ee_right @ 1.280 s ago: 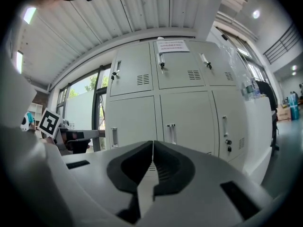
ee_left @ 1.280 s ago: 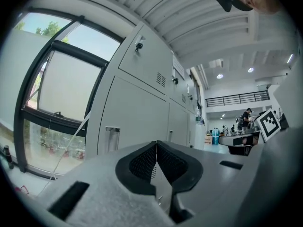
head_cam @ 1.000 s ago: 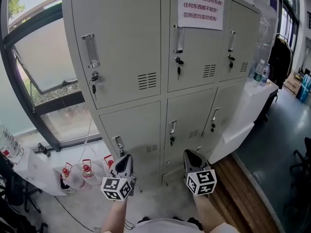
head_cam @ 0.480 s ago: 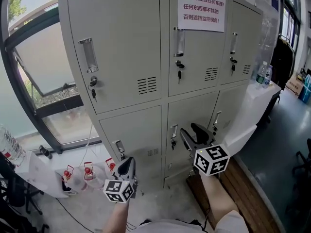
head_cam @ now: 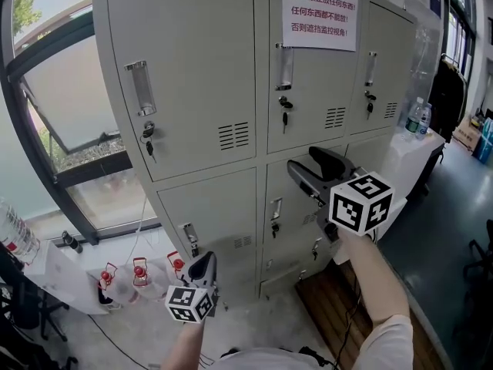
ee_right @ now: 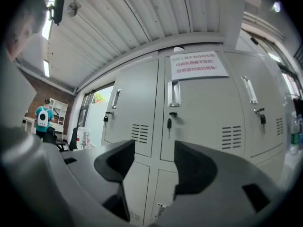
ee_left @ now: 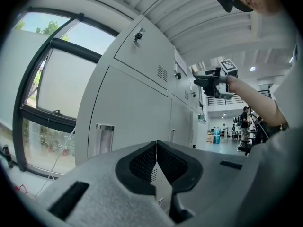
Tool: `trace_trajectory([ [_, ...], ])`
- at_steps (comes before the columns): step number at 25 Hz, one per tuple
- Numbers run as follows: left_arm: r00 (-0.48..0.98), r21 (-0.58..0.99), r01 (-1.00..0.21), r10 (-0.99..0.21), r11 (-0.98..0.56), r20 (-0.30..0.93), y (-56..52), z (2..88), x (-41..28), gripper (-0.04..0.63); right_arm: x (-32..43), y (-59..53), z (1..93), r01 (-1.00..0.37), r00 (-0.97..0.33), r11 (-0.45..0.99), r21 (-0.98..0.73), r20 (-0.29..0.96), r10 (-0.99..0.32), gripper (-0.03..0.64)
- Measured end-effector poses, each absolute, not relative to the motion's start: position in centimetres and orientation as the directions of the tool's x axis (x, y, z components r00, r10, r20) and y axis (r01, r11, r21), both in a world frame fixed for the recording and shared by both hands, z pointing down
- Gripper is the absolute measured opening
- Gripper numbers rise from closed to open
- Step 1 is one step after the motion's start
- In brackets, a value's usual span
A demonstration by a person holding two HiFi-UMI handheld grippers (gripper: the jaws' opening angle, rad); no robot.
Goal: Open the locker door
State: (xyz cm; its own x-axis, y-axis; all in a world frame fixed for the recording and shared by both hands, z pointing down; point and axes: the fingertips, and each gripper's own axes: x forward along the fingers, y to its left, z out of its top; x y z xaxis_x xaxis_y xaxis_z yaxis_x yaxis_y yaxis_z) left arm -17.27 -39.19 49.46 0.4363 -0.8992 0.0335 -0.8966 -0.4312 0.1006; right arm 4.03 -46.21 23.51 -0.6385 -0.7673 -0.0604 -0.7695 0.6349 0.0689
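Observation:
A grey metal locker cabinet (head_cam: 200,91) fills the head view, all its doors closed. The upper middle door (head_cam: 308,91) carries a paper sign (head_cam: 320,14), a recessed handle (head_cam: 283,66) and a key (head_cam: 283,108) in its lock. My right gripper (head_cam: 312,166) is raised in front of the seam below that door, short of it. Its jaws are opening and nothing is between them. In the right gripper view the right gripper (ee_right: 154,162) faces the handle (ee_right: 173,93) and key (ee_right: 169,122). My left gripper (head_cam: 206,262) hangs low, shut and empty; the left gripper (ee_left: 156,162) looks up along the cabinet (ee_left: 128,112).
A tilted window (head_cam: 69,99) stands left of the cabinet. Red-capped bottles (head_cam: 139,272) sit on the floor below it. A white counter (head_cam: 400,168) with water bottles (head_cam: 416,118) adjoins the cabinet's right side, with a wooden floor strip (head_cam: 331,299) beneath.
My right gripper has risen from near the floor to the middle of the cabinet, and its jaws have gone from shut to wide apart. The left gripper stayed low.

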Motion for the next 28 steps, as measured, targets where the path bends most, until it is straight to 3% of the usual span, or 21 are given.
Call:
trace_trajectory([
  [14, 0.462, 0.079, -0.885, -0.887, -0.459, 0.019, -39.5, 48.7, -16.1, 0.011, 1.0, -50.5, 12.5, -0.719, -0.693, 0.683, 0.128, -0.068, -0.717, 0.241],
  [28, 0.428, 0.057, -0.903, -0.904, -0.427, 0.016, -40.6, 48.5, -17.6, 0.011, -1.0, -55.5, 10.6, -0.669, -0.741, 0.730, 0.140, -0.047, -0.670, 0.239],
])
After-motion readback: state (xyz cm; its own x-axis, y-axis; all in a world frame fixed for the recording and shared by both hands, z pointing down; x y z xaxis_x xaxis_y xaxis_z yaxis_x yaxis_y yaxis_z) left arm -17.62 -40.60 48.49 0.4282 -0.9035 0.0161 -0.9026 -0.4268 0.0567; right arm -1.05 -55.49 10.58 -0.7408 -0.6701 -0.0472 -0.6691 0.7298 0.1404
